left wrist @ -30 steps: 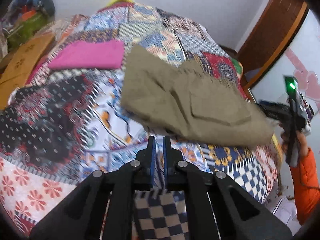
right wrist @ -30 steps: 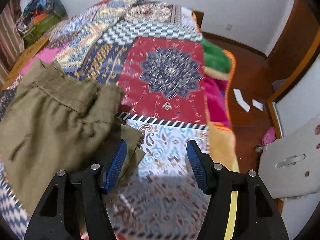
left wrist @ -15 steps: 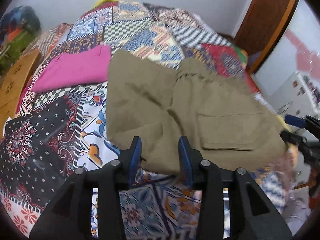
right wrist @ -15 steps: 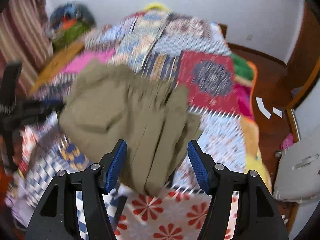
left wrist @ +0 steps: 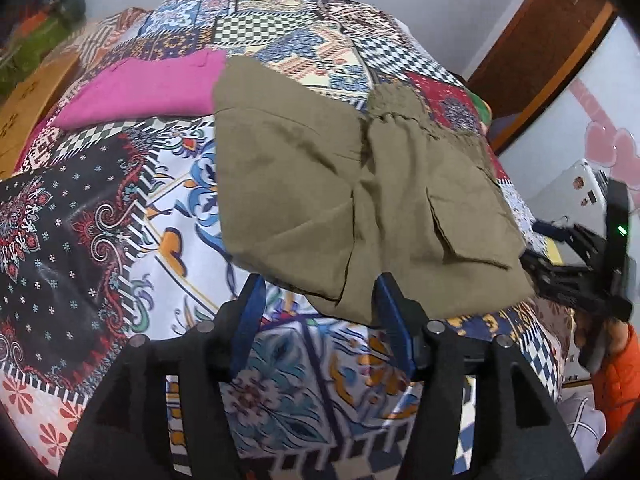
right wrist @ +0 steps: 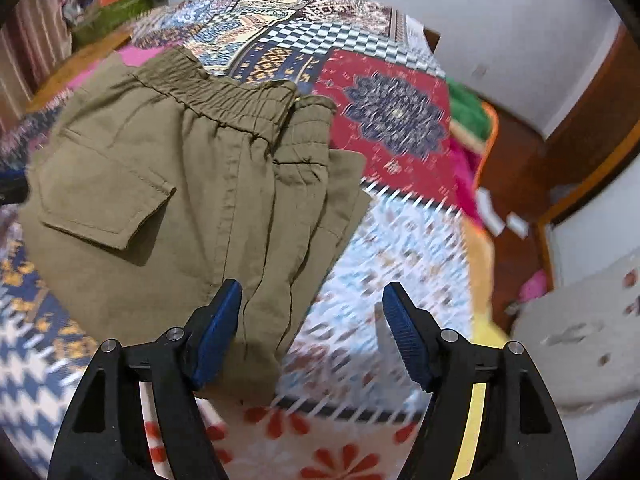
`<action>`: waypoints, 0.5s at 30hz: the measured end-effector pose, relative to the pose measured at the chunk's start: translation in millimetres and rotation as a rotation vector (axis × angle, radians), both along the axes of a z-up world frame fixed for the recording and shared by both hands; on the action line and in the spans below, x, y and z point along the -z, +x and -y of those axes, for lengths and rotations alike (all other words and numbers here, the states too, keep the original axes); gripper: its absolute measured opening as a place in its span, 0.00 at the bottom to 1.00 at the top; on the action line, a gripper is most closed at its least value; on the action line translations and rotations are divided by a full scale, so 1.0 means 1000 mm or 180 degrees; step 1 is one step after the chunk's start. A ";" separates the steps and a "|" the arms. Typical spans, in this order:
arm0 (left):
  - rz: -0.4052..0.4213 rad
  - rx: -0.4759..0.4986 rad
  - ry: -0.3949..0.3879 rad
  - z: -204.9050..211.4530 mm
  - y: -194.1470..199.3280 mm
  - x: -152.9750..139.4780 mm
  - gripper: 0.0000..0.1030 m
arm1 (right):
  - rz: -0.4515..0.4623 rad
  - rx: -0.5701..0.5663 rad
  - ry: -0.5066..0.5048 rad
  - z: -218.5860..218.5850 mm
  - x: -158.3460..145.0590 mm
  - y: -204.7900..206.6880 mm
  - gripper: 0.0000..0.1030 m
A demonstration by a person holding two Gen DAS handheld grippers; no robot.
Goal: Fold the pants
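A patchwork bedspread of many prints covers the bed and fills both views; pale walls and a brown wooden door frame close the room behind it. On the spread lie the olive pants, folded into a thick bundle, elastic waistband toward the far end, flap pocket facing up. A pink folded cloth lies just beside their far corner, touching it. The left gripper has just been opening; its blue pads stand apart over the bundle's near edge, gripping nothing. The right gripper has also been opening and stands wide, its left pad in front of the pants' edge. An orange sleeve shows at the bedside.
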State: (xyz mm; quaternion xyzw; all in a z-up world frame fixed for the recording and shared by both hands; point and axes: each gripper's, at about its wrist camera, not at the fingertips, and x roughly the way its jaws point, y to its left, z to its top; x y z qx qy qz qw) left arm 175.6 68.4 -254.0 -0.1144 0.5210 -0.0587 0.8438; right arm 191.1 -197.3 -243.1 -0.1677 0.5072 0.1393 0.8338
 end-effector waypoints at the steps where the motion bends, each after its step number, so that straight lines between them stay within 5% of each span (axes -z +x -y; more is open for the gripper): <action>1: 0.0007 0.0015 0.0019 0.002 -0.001 -0.001 0.56 | 0.0011 0.0003 -0.0035 0.000 0.002 0.002 0.66; 6: 0.0033 0.0044 0.0138 0.007 -0.003 -0.010 0.57 | -0.0090 0.0149 0.0066 0.011 -0.004 0.016 0.65; 15: 0.0274 -0.0149 0.0178 -0.022 0.005 -0.046 0.56 | 0.0186 0.0190 0.0326 0.013 -0.044 0.019 0.65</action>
